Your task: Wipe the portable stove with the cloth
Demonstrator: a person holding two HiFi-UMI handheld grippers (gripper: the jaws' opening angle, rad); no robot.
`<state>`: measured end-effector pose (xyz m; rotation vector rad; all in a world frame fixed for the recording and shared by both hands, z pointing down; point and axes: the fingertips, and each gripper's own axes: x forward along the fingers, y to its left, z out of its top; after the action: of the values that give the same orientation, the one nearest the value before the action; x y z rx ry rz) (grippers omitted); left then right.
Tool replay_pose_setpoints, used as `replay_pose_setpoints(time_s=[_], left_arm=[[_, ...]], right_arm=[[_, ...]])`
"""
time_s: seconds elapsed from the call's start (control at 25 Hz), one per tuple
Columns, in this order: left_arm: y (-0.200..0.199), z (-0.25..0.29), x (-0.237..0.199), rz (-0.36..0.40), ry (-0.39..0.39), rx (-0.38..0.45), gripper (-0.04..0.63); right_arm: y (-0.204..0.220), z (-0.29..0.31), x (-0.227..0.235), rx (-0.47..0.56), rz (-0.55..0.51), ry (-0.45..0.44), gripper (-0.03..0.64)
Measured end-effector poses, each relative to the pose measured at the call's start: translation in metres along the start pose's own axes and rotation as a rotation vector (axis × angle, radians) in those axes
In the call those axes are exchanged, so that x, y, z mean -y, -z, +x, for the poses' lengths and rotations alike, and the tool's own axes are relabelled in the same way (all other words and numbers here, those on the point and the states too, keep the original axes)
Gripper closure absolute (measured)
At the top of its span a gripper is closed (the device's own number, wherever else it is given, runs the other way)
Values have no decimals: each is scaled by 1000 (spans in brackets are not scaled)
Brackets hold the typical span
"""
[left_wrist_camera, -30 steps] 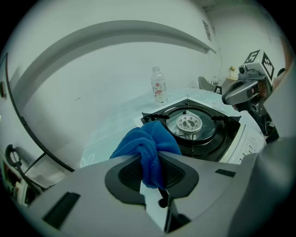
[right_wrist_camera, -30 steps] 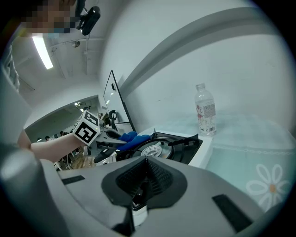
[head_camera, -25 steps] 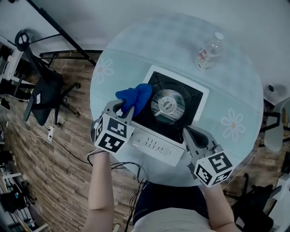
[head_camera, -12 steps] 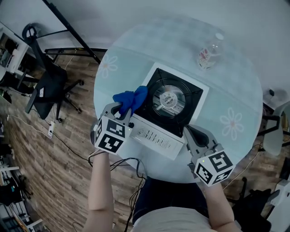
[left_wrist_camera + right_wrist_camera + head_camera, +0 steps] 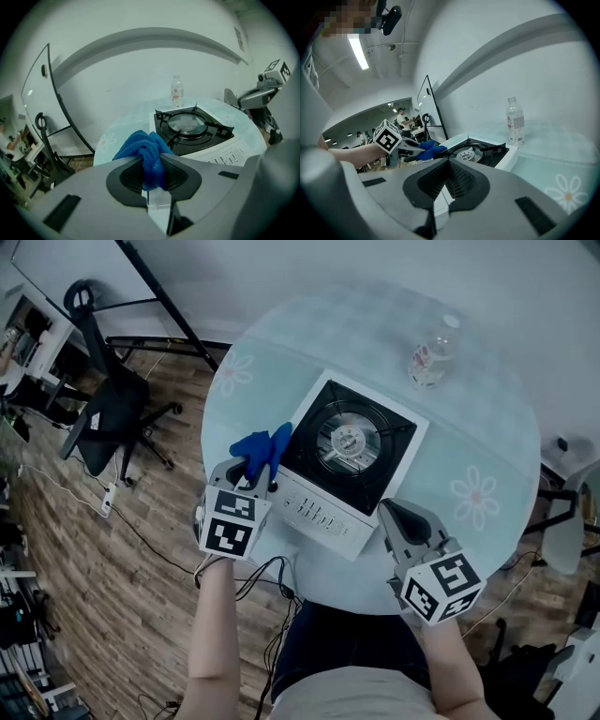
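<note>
1. Now, nearest you, your right gripper (image 5: 394, 519) hovers over the near rim of the round glass table (image 5: 473, 442). It is just off the front right corner of the portable stove (image 5: 323, 519). Its jaws are pressed together with nothing between them.
2. Your left gripper (image 5: 152, 174) is at the stove's front left corner. Its jaws are clamped on the blue cloth (image 5: 143, 146), which bunches up out of the pads.
3. The cloth hangs just beside the stove's left edge, over the table. You cannot tell whether it touches the stove's side.
4. The stove stands at the table's middle, set at a slant. Its white control panel faces you and the black burner top lies behind it.
5. Farther off, a clear plastic bottle (image 5: 429, 354) stands upright near the far rim, well apart from the stove.
6. At your left, off the table, a black office chair (image 5: 105, 427) stands on the wood floor.
</note>
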<state>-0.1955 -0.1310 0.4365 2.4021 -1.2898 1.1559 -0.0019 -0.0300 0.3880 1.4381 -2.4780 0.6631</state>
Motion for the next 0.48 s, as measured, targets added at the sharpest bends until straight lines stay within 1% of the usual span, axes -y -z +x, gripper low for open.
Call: replay_pose_setpoints(time_s=[0.04, 0.12, 0.28, 0.48], left_arm=[[-2, -5, 1, -23, -12, 18, 514], [-5, -16, 3, -46, -40, 52, 514], [-11, -36, 10, -69, -83, 107, 514], [-17, -64, 19, -96, -115, 147, 513]], right_arm=[[-2, -2, -1, 3, -9, -8, 595], [-4, -5, -3, 4, -32, -26, 595], [-10, -15, -8, 12, -78, -63, 595], [-18, -28, -17, 25, -107, -91, 595]])
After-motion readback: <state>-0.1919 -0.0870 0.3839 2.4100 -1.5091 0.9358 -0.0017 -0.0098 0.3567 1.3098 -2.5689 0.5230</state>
